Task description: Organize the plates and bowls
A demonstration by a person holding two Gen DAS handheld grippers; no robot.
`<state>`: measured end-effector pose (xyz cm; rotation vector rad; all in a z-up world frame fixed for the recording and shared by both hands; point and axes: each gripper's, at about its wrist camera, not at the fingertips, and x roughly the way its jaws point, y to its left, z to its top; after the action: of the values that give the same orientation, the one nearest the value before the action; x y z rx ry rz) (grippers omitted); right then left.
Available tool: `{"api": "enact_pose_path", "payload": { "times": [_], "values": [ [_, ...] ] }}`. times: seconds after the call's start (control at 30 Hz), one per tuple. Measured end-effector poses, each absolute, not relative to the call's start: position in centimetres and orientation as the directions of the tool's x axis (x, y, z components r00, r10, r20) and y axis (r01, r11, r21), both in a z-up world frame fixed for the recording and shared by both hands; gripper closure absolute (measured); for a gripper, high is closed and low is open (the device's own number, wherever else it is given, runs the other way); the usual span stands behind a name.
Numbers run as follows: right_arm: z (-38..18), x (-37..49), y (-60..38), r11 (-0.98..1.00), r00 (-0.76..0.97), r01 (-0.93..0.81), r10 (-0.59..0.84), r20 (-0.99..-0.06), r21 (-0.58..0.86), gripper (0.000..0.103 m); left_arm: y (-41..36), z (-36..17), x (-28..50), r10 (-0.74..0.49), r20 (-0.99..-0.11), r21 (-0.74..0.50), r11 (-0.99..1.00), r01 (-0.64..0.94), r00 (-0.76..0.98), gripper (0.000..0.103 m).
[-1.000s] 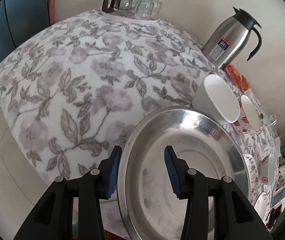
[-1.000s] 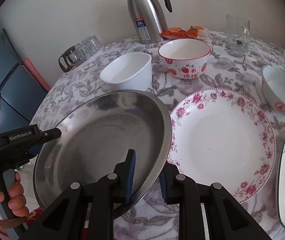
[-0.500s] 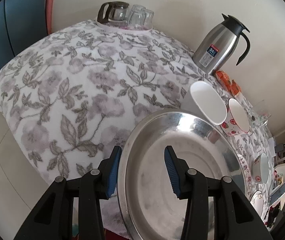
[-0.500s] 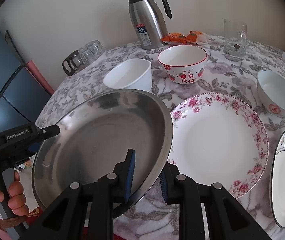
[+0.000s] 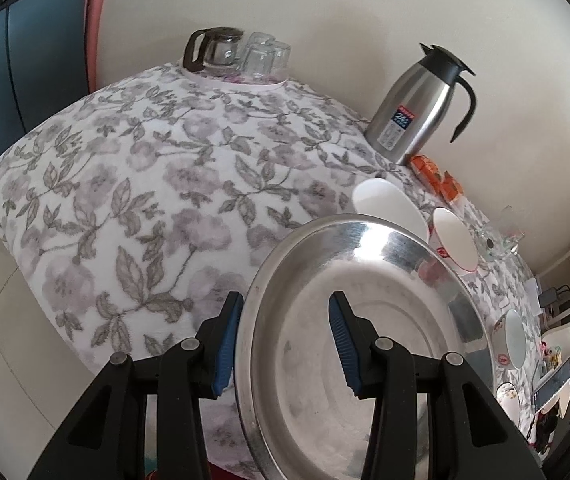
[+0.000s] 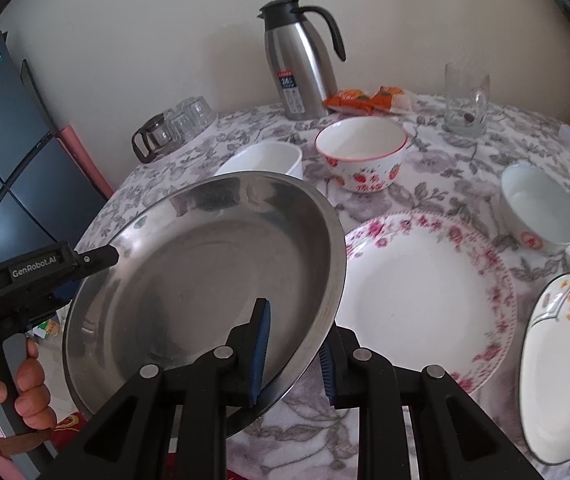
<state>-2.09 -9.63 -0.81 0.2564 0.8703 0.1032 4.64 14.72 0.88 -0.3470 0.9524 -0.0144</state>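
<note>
1. My right gripper [image 6: 295, 350] clamps the steel plate [image 6: 205, 272] rim; my left gripper [image 5: 285, 338] straddles the opposite rim, not closed.
2. The plate has risen and tilted since before, so stacking it on the floral plate [image 6: 425, 292], right of my right gripper, comes next.

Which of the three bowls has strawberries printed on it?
The red-rimmed strawberry bowl, in front of the steel thermos jug. The plain white bowl and the bowl with one red emblem have none.
</note>
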Motion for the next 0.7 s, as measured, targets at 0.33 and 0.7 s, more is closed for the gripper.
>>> {"api": "enact_pose_path", "payload": {
  "times": [0.33, 0.7],
  "values": [
    [0.7, -3.7, -15.4, 0.964, 0.696, 0.119, 0.091, -0.713, 0.238, 0.078, 8.6, 2.0, 4.2, -0.237, -0.780, -0.298, 0.954, -0.012, 0.579, 0.057],
    [-0.1, -5.1, -21.9, 0.937, 0.690, 0.252, 0.002, -0.724, 0.243, 0.078, 0.4, 2.1, 4.0, -0.240, -0.791, -0.191, 0.971, 0.146, 0.562, 0.057]
  ]
}}
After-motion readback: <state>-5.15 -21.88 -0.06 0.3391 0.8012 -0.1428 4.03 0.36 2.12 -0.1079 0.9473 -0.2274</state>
